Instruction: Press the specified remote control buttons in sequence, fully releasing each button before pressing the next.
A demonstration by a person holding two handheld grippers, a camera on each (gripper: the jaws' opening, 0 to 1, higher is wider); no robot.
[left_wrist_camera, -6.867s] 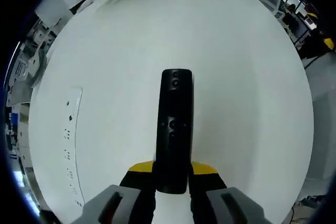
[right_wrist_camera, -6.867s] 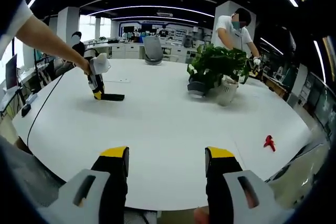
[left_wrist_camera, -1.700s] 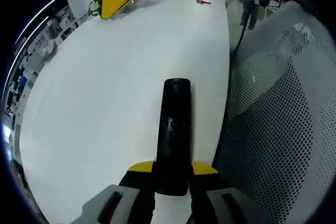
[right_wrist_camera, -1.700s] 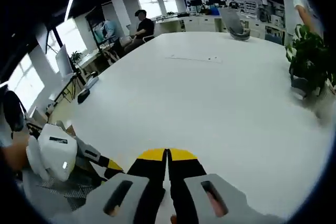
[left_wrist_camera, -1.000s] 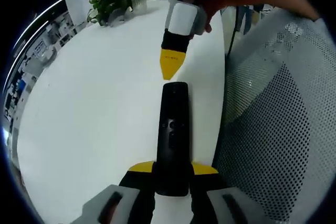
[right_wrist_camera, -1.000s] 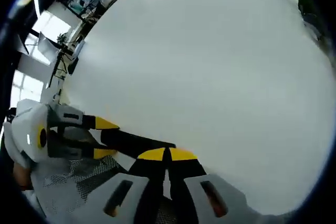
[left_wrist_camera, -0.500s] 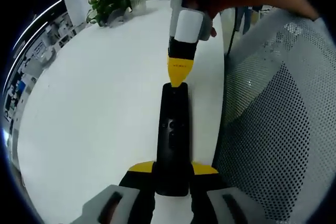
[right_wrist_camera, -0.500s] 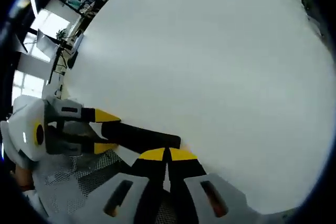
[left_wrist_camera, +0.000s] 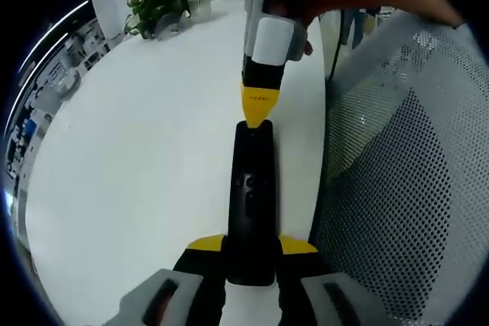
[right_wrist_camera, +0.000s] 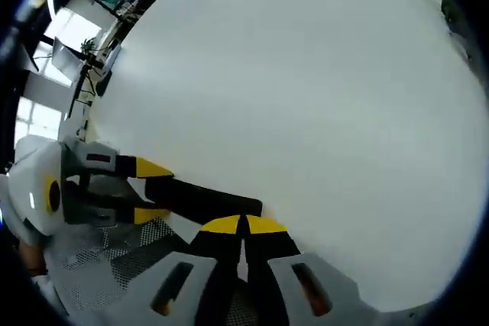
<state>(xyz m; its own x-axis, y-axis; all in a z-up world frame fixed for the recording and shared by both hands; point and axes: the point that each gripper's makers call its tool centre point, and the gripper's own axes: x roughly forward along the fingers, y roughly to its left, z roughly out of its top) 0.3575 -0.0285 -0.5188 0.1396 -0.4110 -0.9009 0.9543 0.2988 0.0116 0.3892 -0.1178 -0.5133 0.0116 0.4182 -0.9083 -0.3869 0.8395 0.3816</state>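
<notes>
A long black remote control (left_wrist_camera: 251,196) lies lengthwise between my left gripper's (left_wrist_camera: 251,245) yellow-tipped jaws, which are shut on its near end. The right gripper (left_wrist_camera: 257,116) comes down from above in the left gripper view, held by a hand, jaws shut, its yellow tip touching the remote's far end. In the right gripper view my right gripper (right_wrist_camera: 243,224) is shut with its tips at the end of the remote control (right_wrist_camera: 206,199), and the left gripper (right_wrist_camera: 144,192) holds the other end at the left.
A white table (left_wrist_camera: 145,135) lies under the remote, its edge close to the right. A grey mesh chair back (left_wrist_camera: 397,173) stands beside that edge. A potted plant (left_wrist_camera: 158,7) sits at the table's far end.
Over the last second the right gripper came down onto the remote's far end; since half a second ago it has hardly shifted. The left gripper keeps its hold.
</notes>
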